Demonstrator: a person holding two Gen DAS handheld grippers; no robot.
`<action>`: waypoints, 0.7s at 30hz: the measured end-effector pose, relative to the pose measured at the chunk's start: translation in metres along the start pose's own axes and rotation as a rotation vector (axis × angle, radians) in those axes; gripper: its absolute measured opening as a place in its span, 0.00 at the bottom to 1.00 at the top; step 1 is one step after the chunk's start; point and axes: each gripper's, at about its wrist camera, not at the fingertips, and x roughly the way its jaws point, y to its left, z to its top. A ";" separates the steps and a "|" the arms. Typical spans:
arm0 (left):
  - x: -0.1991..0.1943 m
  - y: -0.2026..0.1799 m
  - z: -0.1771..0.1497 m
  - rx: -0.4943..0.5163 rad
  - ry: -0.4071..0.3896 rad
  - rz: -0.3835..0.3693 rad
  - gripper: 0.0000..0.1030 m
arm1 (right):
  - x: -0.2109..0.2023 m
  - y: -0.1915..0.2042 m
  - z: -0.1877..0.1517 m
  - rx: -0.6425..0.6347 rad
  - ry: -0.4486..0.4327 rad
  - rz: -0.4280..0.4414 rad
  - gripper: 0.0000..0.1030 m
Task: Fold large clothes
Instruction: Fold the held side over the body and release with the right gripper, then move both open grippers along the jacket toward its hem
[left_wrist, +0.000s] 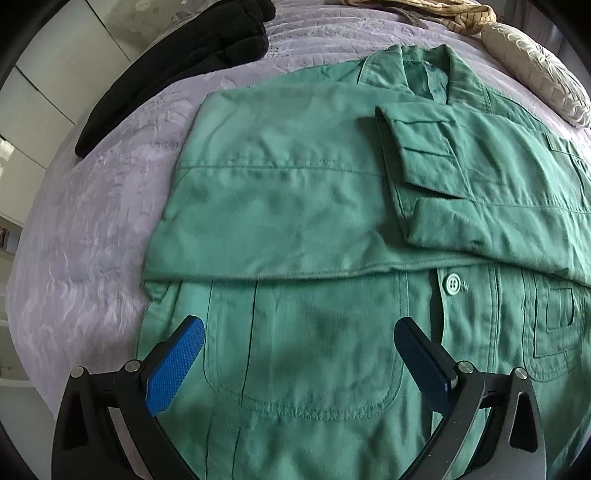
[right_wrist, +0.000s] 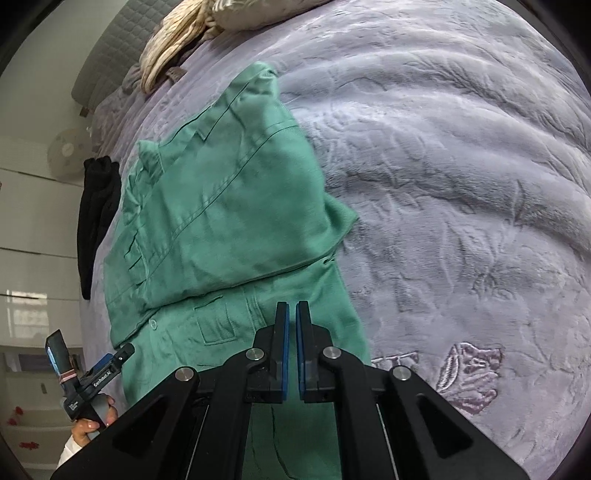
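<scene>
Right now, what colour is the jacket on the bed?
Green; the jacket shows best in the left wrist view.

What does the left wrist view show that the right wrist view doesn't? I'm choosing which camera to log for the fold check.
Left wrist only: the shirt's collar, a folded-in cuffed sleeve, and the open left gripper close up.

Right wrist only: the shut right gripper, empty, the embroidered flower on the bedspread, and the person's hand.

Both: the green shirt on the lilac bedspread, its button, a black garment, beige pillows.
</scene>
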 end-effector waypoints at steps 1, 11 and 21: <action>0.000 -0.001 -0.002 0.000 0.003 0.003 1.00 | 0.001 0.002 0.000 -0.006 0.003 0.001 0.04; -0.003 -0.001 -0.013 0.007 0.028 0.015 1.00 | 0.002 0.018 0.000 -0.055 0.020 0.009 0.04; -0.019 -0.002 -0.019 0.007 0.038 -0.016 1.00 | -0.007 0.038 0.000 -0.139 -0.009 -0.031 0.73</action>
